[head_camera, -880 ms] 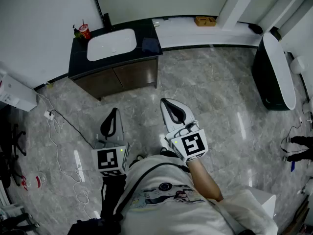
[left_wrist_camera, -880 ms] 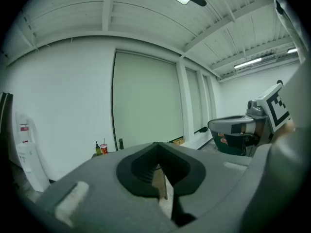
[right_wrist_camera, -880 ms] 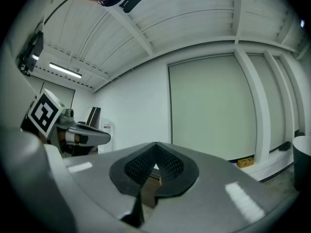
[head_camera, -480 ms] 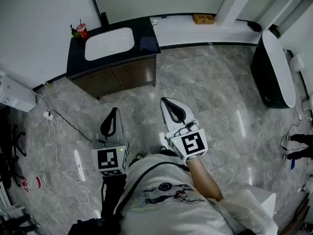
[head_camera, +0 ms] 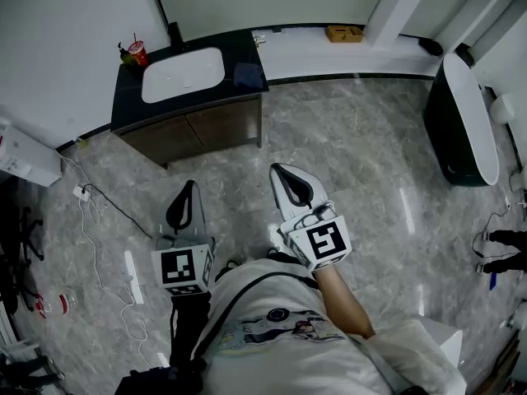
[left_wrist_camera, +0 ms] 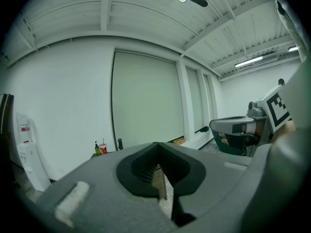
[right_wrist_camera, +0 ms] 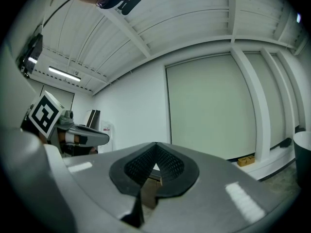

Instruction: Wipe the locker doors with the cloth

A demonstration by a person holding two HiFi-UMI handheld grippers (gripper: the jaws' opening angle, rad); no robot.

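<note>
- The left gripper (head_camera: 193, 186) and the right gripper (head_camera: 277, 172) both have their jaws closed together, and nothing is between them.
- What seems to be the cloth (head_camera: 247, 74), a dark blue piece, lies on the right end of the sink cabinet's counter (head_camera: 185, 105), just beside the basin (head_camera: 183, 74).
- It is ahead of both grippers and well apart from them. I judge the right gripper to be somewhat nearer.
- The cloth looks nearly square, so I cannot tell a long axis.
- The brown doors (head_camera: 206, 127) are under the counter and face the person. Nothing touches them, so wiping is not yet begun.
- The next move is probably a walk to the cabinet, then a reach over its front edge with the jaws opened.
- The stone floor (head_camera: 329, 138) in front of the cabinet is free. A white cable (head_camera: 92, 220) lies to the left of the cabinet front.
- A red cup (head_camera: 141, 53) stands at the counter's far left corner, well apart from the cloth.
</note>
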